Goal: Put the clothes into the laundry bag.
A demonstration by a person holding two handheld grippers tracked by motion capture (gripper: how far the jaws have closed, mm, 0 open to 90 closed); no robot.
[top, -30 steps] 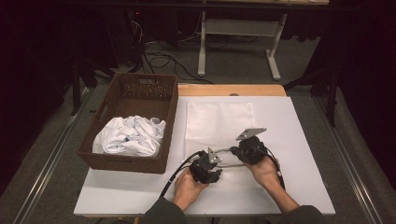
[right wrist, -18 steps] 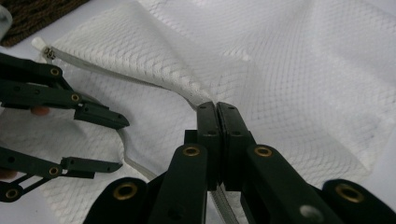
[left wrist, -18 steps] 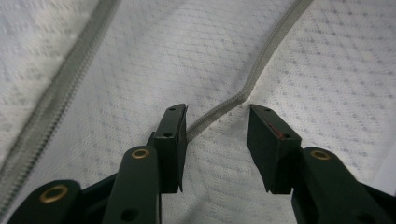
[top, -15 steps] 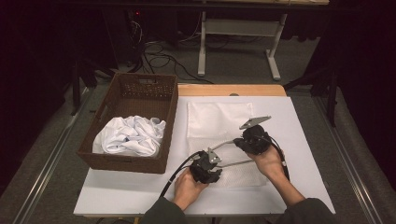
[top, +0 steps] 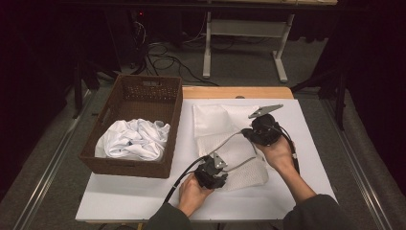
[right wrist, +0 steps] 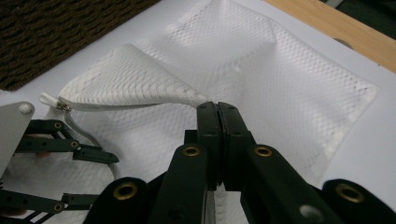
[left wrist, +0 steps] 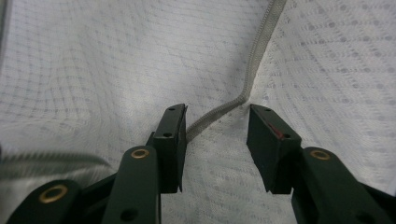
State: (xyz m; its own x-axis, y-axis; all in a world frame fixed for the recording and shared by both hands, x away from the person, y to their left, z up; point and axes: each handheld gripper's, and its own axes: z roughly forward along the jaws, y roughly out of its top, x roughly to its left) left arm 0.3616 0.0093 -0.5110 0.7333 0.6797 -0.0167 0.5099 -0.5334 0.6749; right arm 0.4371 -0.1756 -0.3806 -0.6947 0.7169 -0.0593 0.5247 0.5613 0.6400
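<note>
Right gripper (right wrist: 218, 106) clamped shut on the mesh bag (right wrist: 261, 70) top edge by the zipper, left gripper (left wrist: 217, 140) half open, pressed on the bag, holding nothing.

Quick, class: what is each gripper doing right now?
Left gripper: open, jaws astride the zipper edge.
Right gripper: shut on the mesh bag's lifted edge.

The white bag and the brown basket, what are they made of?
The white bag looks like soft mesh fabric, matt: the gripper views show a fine net of little holes, and a grey zipper runs along its opening. The brown basket seems woven wicker or something like it: its walls show a dark, rough weave. Whether it is real wicker is hard to tell.
</note>
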